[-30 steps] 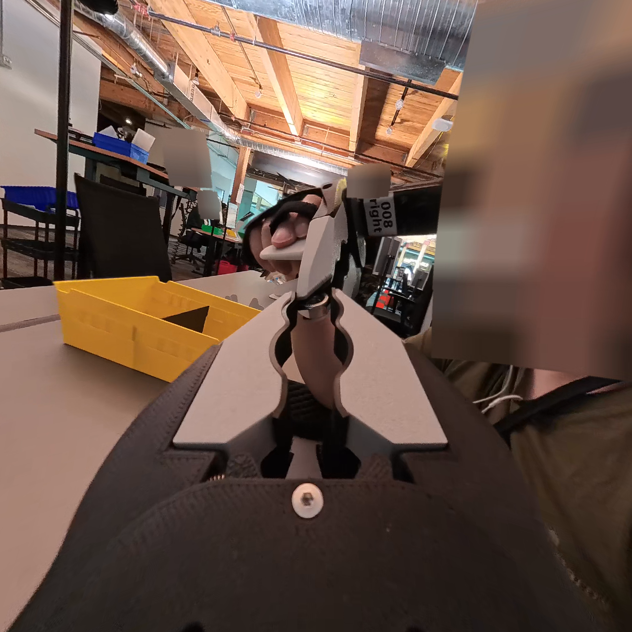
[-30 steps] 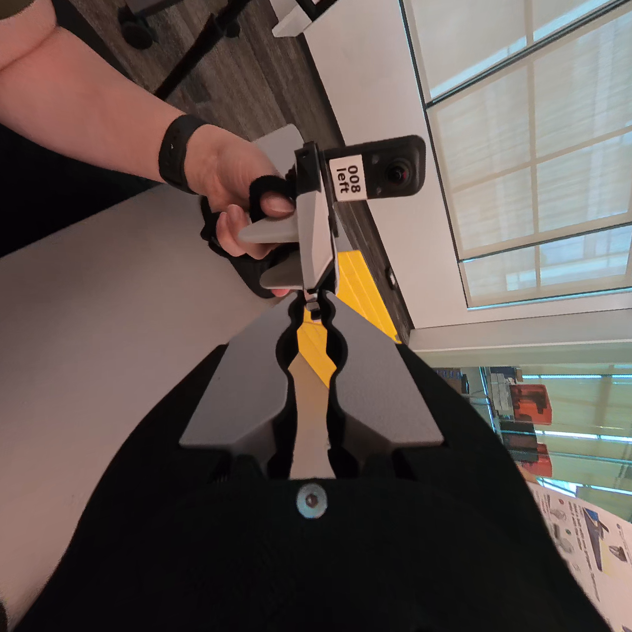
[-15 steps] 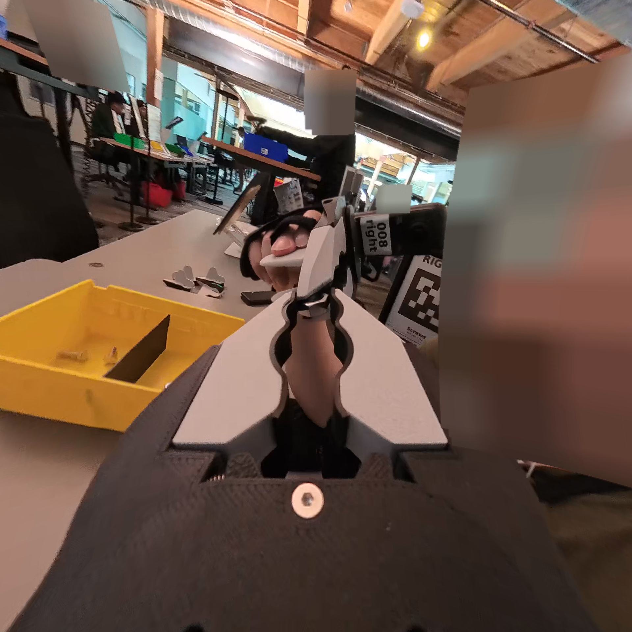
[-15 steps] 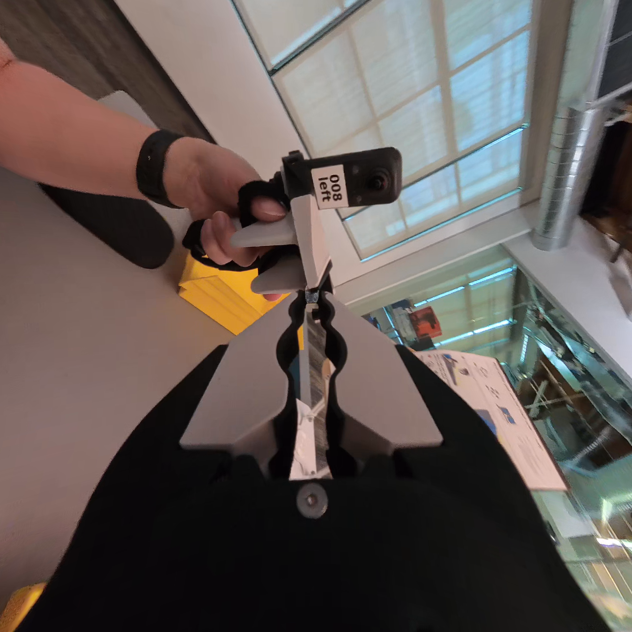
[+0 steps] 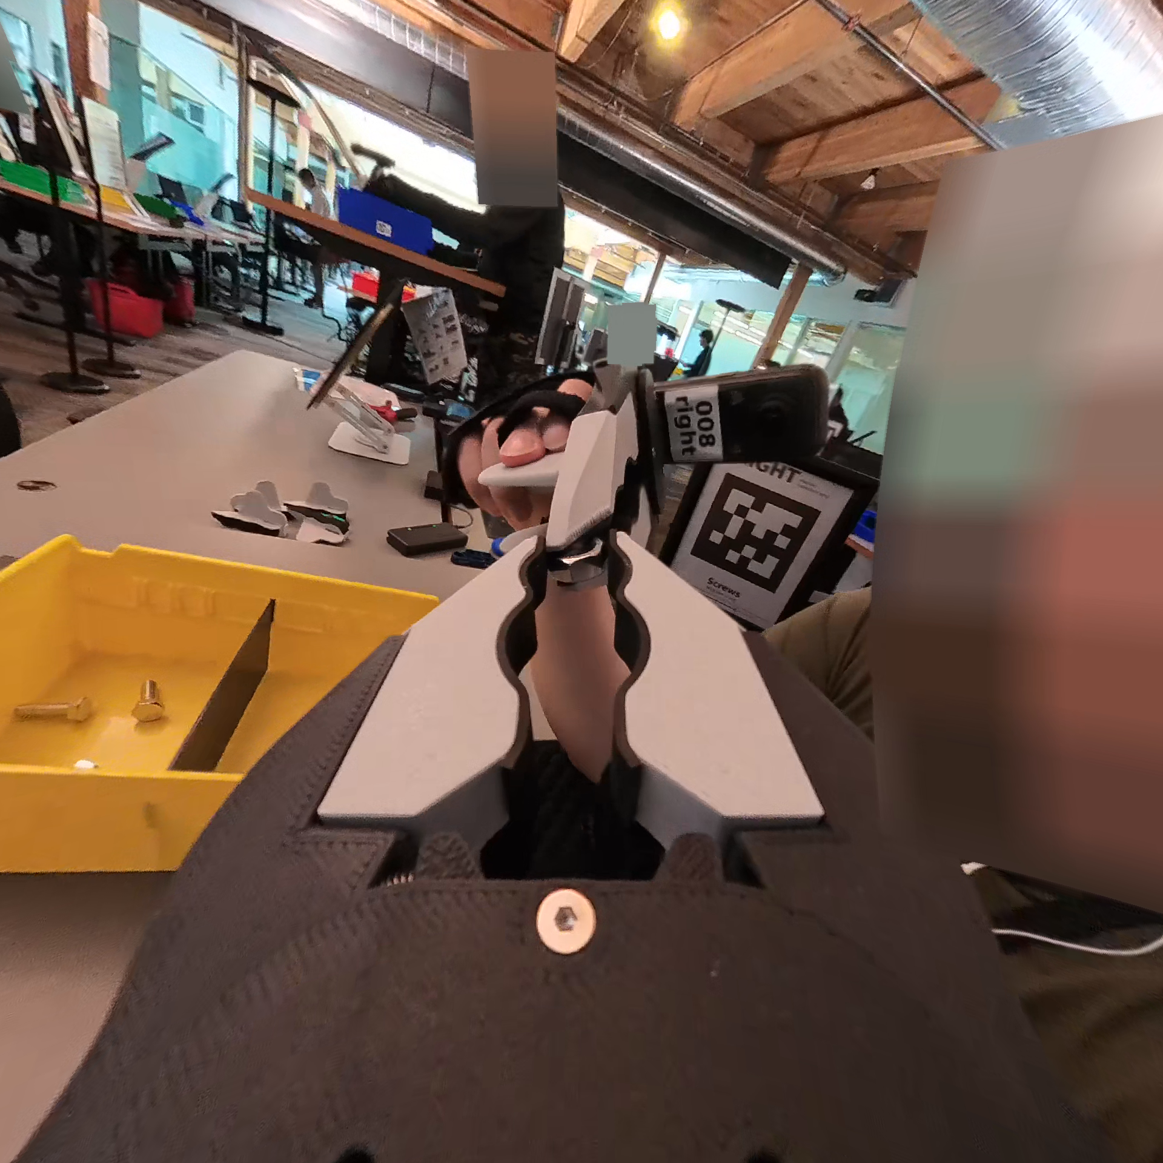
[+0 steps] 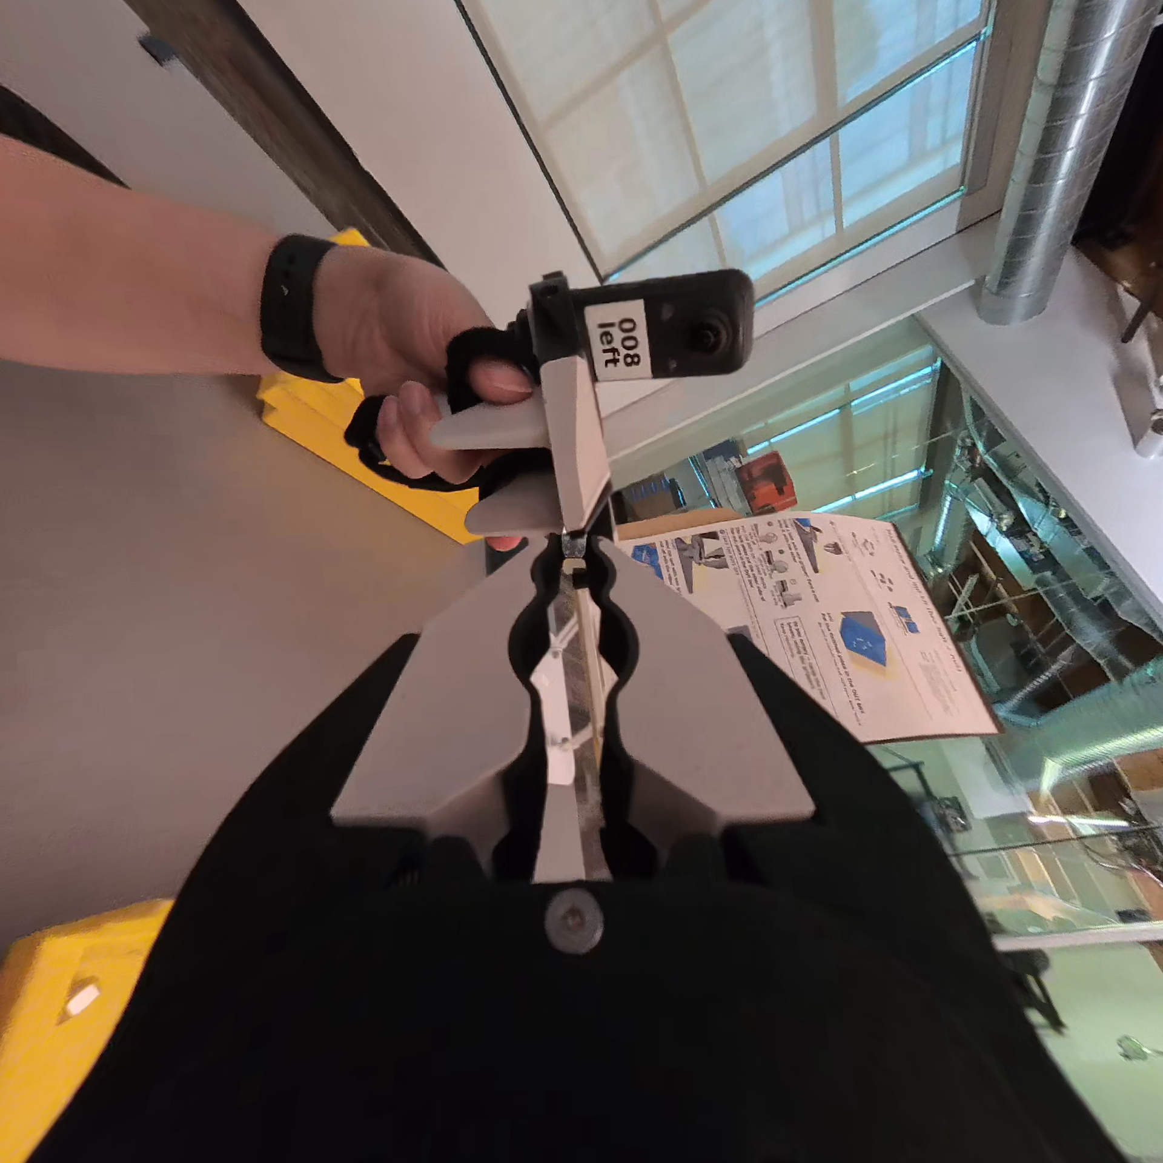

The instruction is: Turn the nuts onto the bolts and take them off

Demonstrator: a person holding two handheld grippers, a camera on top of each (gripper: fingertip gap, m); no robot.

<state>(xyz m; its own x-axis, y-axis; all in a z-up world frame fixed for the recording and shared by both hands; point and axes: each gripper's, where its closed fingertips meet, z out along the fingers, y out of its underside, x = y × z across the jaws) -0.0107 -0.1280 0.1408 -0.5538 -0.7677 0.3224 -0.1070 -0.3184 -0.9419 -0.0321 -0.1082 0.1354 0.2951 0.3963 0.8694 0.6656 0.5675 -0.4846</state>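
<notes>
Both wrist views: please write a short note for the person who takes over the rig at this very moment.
Left tool: shut on a hex piece, nut or bolt head unclear.
Right tool: shut on the mating small metal part; the tips meet in the air.
Yellow bin: two loose bolts left of its black divider.
Done: one pair engaged. Left: finish turning; bin bolts untouched.

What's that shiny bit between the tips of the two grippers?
A small metal fastener, pinched where the left gripper meets the right gripper; the left wrist view shows it.
</notes>
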